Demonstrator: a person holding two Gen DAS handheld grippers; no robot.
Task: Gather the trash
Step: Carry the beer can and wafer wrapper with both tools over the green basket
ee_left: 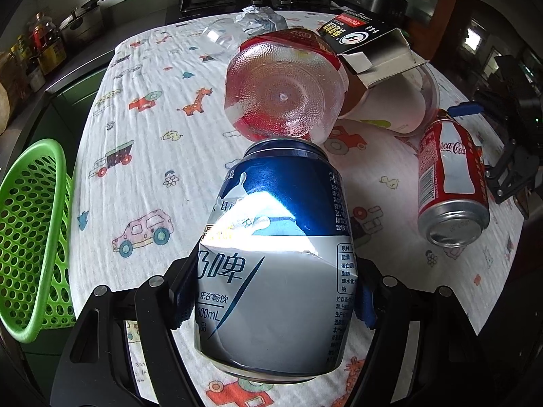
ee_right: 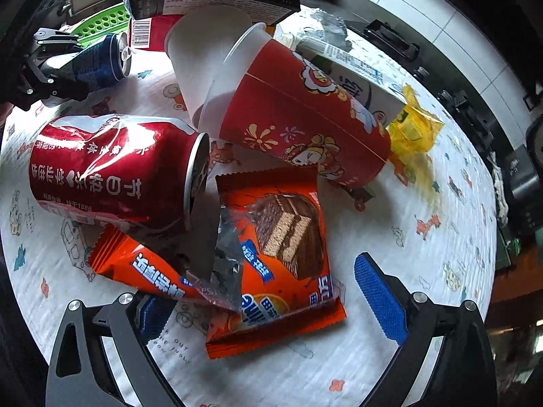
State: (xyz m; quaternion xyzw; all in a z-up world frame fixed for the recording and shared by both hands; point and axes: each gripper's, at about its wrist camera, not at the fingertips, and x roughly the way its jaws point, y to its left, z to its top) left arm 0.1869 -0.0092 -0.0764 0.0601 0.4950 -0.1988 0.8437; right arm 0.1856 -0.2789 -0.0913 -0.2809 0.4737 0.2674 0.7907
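Currently the left gripper (ee_left: 271, 300) angles steeply down, its blue pads clenched on a dented blue-and-silver can (ee_left: 276, 254) held above the table. Right gripper (ee_right: 271, 305) also tips downward, jaws spread wide and released, straddling an orange wafer wrapper (ee_right: 281, 264) without pressing it.

Surface: white cloth (ee_left: 142, 142) printed with cars and giraffes, stove (ee_left: 207, 1) and tiled wall behind.

Green perforated basket (ee_left: 30, 237) at the table's left edge; its contents cannot be seen. Loose trash nearby: 1 red cola can (ee_right: 112, 173), 1 red paper cup (ee_right: 305, 115), 1 black carton (ee_left: 370, 39), 1 clear plastic bottle (ee_left: 281, 98).
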